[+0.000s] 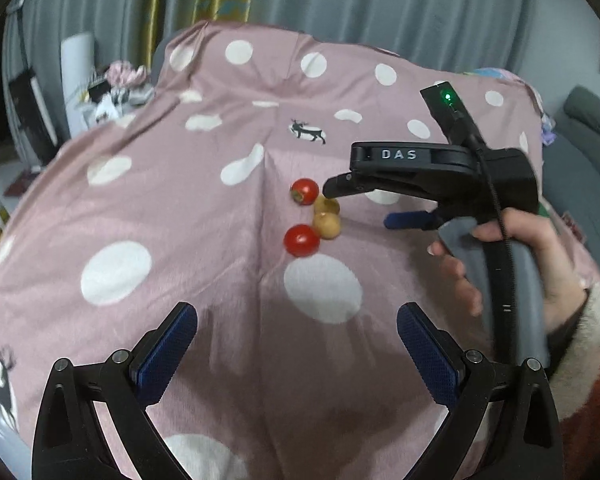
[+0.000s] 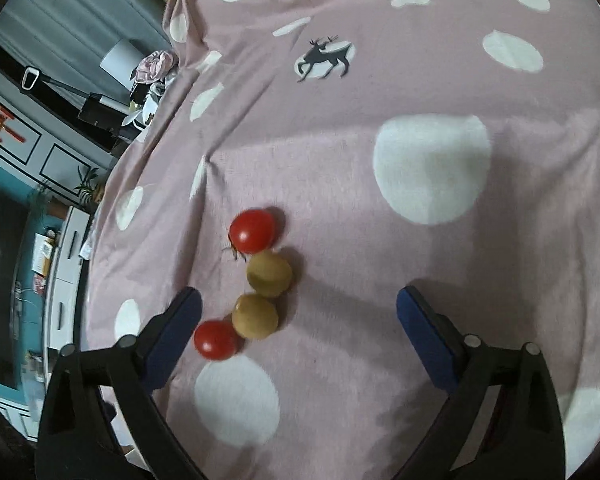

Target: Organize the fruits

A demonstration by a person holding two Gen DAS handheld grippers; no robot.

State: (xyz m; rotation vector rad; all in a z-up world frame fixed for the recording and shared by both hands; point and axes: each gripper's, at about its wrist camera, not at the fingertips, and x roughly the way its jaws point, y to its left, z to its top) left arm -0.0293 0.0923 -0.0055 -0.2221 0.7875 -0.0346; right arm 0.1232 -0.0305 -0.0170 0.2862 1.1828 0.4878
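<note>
Pink polka-dot cloth (image 2: 380,240), carrying 2 red tomatoes (image 2: 253,231) and 2 tan fruits (image 2: 269,273) in 1 touching chain. Left claw (image 1: 298,344) spread wide, empty, near them; right claw (image 2: 298,320) likewise agape, empty, low over the chain.

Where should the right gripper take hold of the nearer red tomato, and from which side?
Grip the nearer tomato across its round middle, coming from above with the open right gripper shifted left. A yellow fruit touches its right side, so put one finger on the bare cloth side and slip the other into that seam.
</note>
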